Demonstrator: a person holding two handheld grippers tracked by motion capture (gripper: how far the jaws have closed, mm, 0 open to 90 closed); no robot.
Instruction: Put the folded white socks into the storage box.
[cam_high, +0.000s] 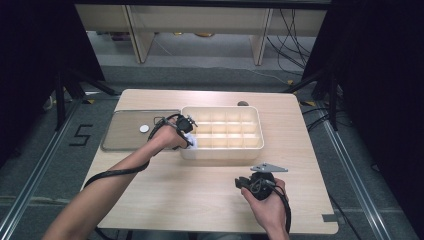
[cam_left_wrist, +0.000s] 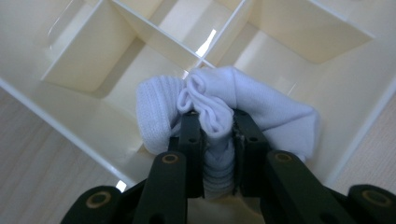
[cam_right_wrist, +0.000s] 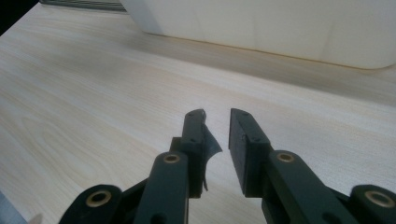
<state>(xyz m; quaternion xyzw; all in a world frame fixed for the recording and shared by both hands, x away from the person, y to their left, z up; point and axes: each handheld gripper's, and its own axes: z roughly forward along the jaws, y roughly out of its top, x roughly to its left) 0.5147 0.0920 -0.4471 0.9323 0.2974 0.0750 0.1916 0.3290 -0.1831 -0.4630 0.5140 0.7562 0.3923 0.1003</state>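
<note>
Fingers (cam_left_wrist: 191, 135) of the left gripper (cam_left_wrist: 212, 128) are clenched on a bunched white sock (cam_left_wrist: 261, 105), the cloth squeezed up between them and bulging out on both sides. In the left gripper view the sock hangs over a corner compartment of the cream divided box (cam_left_wrist: 84, 56), low inside its walls; whether it touches the bottom cannot be told. In the high view the left gripper (cam_high: 187, 131) sits at the box's (cam_high: 220, 152) near left corner, with a bit of white showing just below it.

The right gripper's (cam_right_wrist: 217, 116) fingers (cam_right_wrist: 243, 135) stand slightly apart with nothing between them, above the bare wooden surface (cam_right_wrist: 93, 93), pointed toward the box's near wall. In the high view the right gripper (cam_high: 260, 182) is held near the surface's (cam_high: 200, 200) front edge, right of centre, well apart from the box.

A flat grey lid (cam_high: 130, 132) lies at the surface's left edge, just beside the box, with a small white disc (cam_high: 144, 128) on it. A small dark object (cam_high: 243, 104) sits at the far edge behind the box.
</note>
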